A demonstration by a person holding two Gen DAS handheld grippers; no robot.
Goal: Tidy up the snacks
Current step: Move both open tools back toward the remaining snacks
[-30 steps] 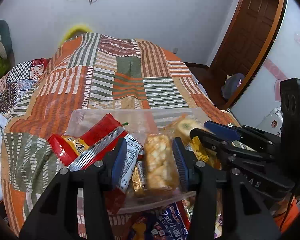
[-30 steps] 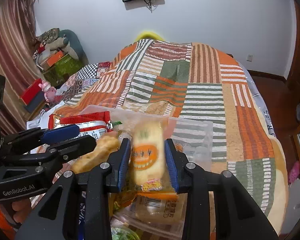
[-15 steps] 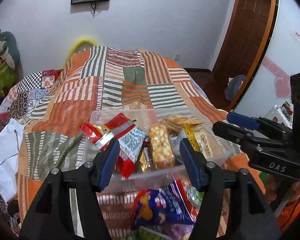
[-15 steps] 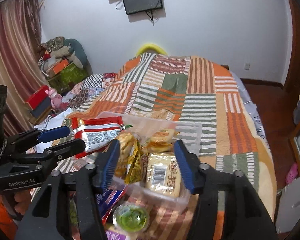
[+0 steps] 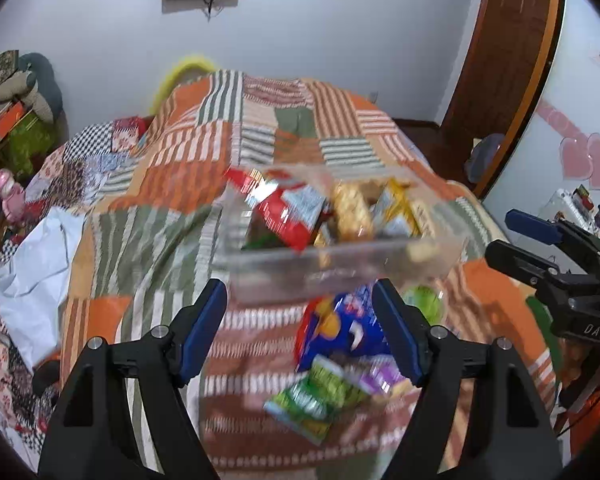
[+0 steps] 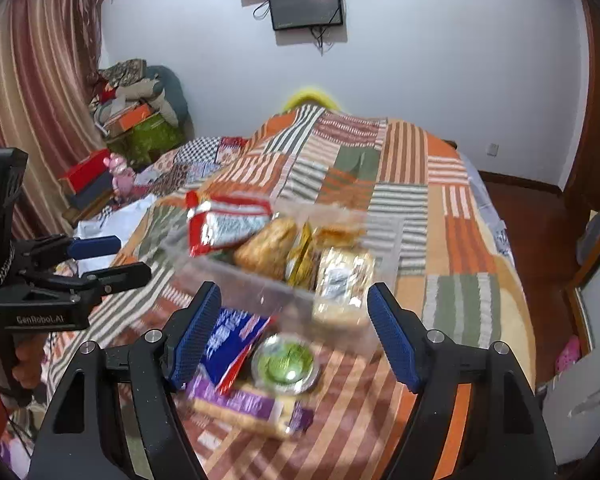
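Observation:
A clear plastic bin (image 5: 340,264) (image 6: 260,284) sits on the patchwork bedspread, holding a red-and-silver packet (image 5: 288,212) (image 6: 224,222), a golden biscuit pack (image 5: 352,212) (image 6: 268,246) and yellow packs (image 5: 400,208). In front of it lie a blue snack bag (image 5: 340,332) (image 6: 228,336), a green jelly cup (image 6: 286,362) (image 5: 424,304), a green packet (image 5: 316,396) and a purple packet (image 6: 248,404). My left gripper (image 5: 302,334) is open and empty above the loose snacks. My right gripper (image 6: 294,332) is open and empty, just short of the bin.
The bed (image 5: 204,168) fills the middle. White cloth (image 5: 36,264) lies at its left edge. Boxes and a pink toy (image 6: 120,176) are piled at the left wall. A wooden door (image 5: 500,60) and floor are to the right.
Both grippers released their snack packs into the bin, opened wide, and pulled back and up. The loose snacks in front of the bin have come into view.

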